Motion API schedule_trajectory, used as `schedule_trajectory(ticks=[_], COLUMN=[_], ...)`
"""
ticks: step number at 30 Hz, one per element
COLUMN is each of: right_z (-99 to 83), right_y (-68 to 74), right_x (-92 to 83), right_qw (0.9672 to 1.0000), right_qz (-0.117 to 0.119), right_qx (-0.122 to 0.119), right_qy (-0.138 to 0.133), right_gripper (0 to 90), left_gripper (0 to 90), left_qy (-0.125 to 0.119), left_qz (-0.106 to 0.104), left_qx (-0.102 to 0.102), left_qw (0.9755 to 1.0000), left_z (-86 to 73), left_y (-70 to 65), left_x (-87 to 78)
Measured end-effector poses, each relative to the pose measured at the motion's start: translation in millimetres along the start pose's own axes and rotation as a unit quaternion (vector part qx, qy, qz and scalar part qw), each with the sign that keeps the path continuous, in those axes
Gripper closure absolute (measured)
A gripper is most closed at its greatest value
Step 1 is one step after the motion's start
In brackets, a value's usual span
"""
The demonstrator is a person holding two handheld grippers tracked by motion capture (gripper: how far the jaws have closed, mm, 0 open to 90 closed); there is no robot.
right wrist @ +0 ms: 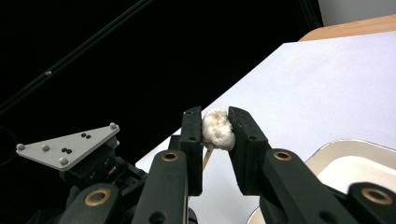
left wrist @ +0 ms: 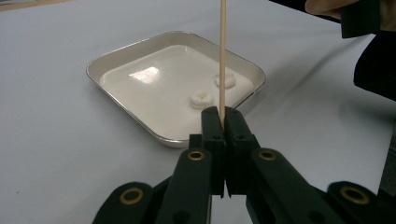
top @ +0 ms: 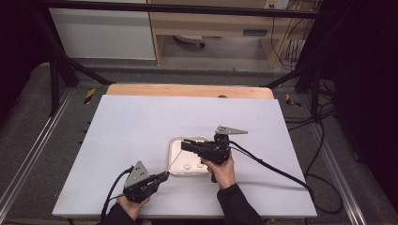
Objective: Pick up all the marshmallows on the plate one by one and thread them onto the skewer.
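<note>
My left gripper (left wrist: 223, 116) is shut on a thin wooden skewer (left wrist: 222, 56) near the table's front edge, and the stick slants up toward the tray. The skewer (top: 173, 162) reaches up to my right gripper (top: 184, 143), which hangs over the tray. My right gripper (right wrist: 215, 117) is shut on a soft white lump (right wrist: 218, 129), squeezed between both pads. A bit of the skewer (right wrist: 206, 157) shows just under that lump; whether it has pierced the lump I cannot tell. Two more white lumps (left wrist: 202, 99) (left wrist: 226, 80) lie in the white metal tray (left wrist: 116, 53).
The tray (top: 172, 157) sits mid-table on a white sheet (top: 141, 122), with a wooden edge (top: 187, 90) at the far end. The right gripper's cable (top: 281, 173) trails off to the right across the sheet. Dark frame legs stand beyond the table.
</note>
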State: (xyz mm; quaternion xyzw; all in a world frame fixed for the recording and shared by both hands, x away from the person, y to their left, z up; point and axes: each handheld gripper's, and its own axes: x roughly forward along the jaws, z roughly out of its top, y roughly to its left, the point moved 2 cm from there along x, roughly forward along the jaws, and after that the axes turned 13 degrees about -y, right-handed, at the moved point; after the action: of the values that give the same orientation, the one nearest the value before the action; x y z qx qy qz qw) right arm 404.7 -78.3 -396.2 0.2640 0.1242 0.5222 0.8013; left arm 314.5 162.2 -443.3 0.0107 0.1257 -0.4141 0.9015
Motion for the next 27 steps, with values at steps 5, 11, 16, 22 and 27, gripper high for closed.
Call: schedule_trajectory(ticks=[5,11,16,22,27], right_z=[-3.5,-9.0,-22.1,-27.8,-41.0], right_y=[1.7,3.0,2.2,1.9,2.3], right_x=[-0.1,0.4,4.6,6.1,8.9], right_qw=[1.0,0.9999,0.9995,0.9992,0.9982], right_qz=[-0.006,-0.006,-0.003,-0.008,-0.011], right_qx=[-0.005,-0.008,-0.002,-0.002,-0.004], right_qy=[0.001,0.004,0.032,0.04,0.059], right_gripper=[77.3,77.4,77.2,76.2,75.7], left_gripper=[88.6,88.7,88.5,88.4,88.4], left_qy=[0.003,0.004,-0.003,0.002,0.004], left_qz=[-0.001,-0.002,-0.002,0.002,0.005], left_qx=[0.002,0.002,-0.005,-0.01,-0.01], left_qw=[1.0,1.0,1.0,0.9999,0.9999], left_z=[-0.6,-1.3,2.5,1.1,1.6], left_y=[-1.2,-1.8,-3.6,-2.6,-3.9], left_x=[0.8,2.1,6.4,11.5,17.8])
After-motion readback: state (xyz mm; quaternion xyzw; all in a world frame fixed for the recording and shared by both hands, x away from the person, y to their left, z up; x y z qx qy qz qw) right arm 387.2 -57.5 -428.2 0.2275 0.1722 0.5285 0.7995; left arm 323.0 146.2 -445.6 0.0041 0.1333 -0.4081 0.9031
